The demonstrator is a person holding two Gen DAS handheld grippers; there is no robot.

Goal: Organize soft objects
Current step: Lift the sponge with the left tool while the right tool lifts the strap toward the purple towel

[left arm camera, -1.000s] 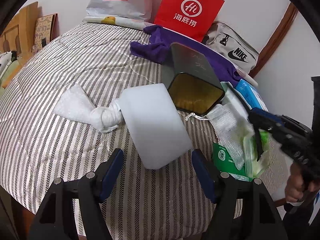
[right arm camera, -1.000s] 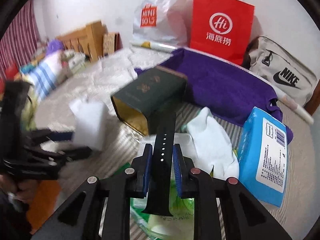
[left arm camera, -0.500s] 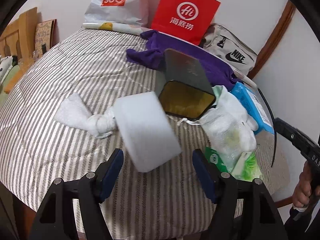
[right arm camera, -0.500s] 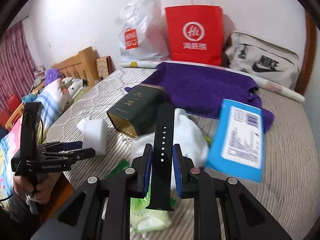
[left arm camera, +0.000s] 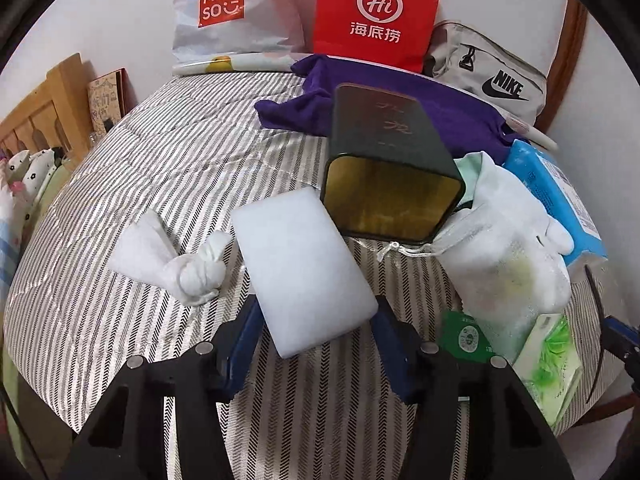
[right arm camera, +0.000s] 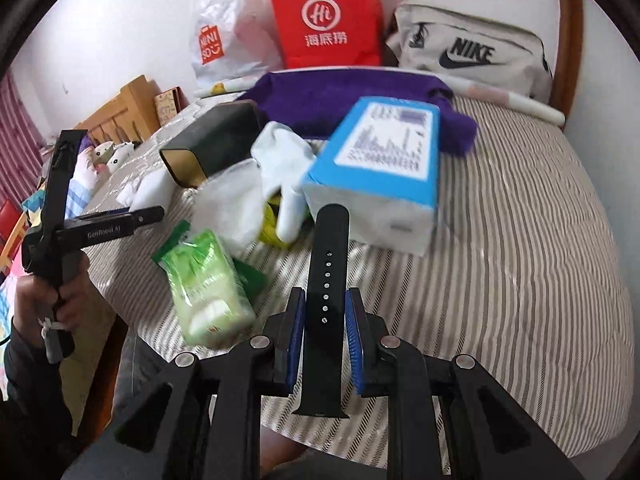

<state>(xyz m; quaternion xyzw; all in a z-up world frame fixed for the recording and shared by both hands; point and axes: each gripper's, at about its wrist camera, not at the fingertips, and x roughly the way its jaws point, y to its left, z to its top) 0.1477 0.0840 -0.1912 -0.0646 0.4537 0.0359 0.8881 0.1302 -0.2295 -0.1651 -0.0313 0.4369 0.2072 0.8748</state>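
My right gripper [right arm camera: 325, 300] is shut on a black watch strap [right arm camera: 327, 264] and holds it above the striped bed [right arm camera: 500, 248]. My left gripper [left arm camera: 316, 336] is open, its fingers on either side of the near end of a white foam block [left arm camera: 300, 264]; I cannot tell if they touch it. A knotted white cloth [left arm camera: 176, 256] lies left of the block. A dark green tin [left arm camera: 384, 172] lies on its side, open mouth toward me. A white mesh pouch [left arm camera: 508, 256] with a sock lies to its right.
A blue tissue pack [right arm camera: 380, 160], a green wipes pack [right arm camera: 204, 284] and a purple cloth [right arm camera: 340, 96] lie on the bed. A red paper bag [left arm camera: 376, 12], a Miniso bag [left arm camera: 228, 8] and a Nike bag [left arm camera: 492, 76] stand against the wall. The bed edge is near me.
My right gripper has pulled back and swung right with the strap. My left gripper has moved forward, so the foam block now sits between its fingers.
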